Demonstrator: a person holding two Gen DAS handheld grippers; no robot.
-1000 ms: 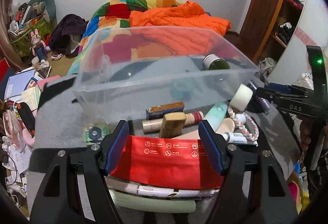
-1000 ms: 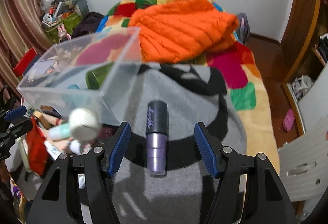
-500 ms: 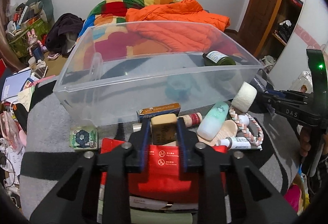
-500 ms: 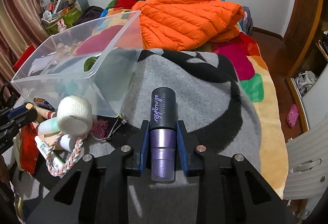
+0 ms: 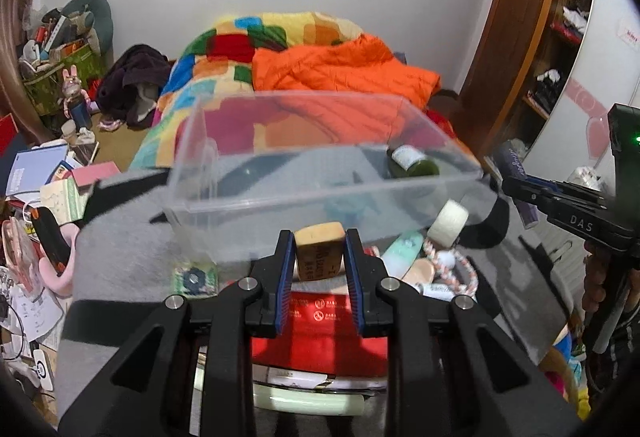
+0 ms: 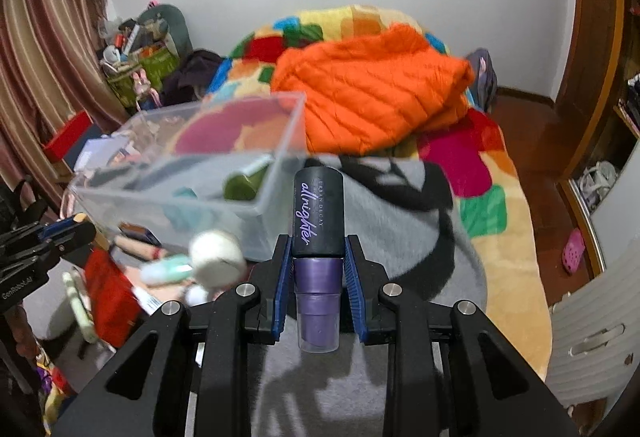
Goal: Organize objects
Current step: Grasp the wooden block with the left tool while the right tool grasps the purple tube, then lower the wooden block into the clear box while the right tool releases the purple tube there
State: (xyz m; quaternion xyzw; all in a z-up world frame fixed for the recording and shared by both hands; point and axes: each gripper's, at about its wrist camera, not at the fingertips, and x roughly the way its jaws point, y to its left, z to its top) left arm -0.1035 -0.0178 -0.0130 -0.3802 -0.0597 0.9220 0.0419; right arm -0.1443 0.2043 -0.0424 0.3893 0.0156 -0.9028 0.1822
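Observation:
My left gripper [image 5: 320, 257] is shut on a tan wooden block [image 5: 319, 255] and holds it above the pile, just in front of the clear plastic bin [image 5: 280, 193]. My right gripper [image 6: 318, 265] is shut on a purple bottle with a black cap [image 6: 318, 233], lifted off the grey blanket to the right of the bin [image 6: 256, 197]. The right gripper with the bottle also shows in the left wrist view [image 5: 560, 201]. A green bottle [image 5: 412, 163] lies inside the bin.
A pile lies in front of the bin: a red pouch [image 5: 320, 333], white tape roll [image 5: 448, 223], mint tube [image 5: 402, 251], braided rope [image 5: 452, 265]. An orange jacket [image 6: 372, 93] lies on the bed behind. Clutter covers the floor at the left.
Both grippers closed, the left on the wooden block and the right on the purple bottle, and both have lifted their objects up from the blanket.

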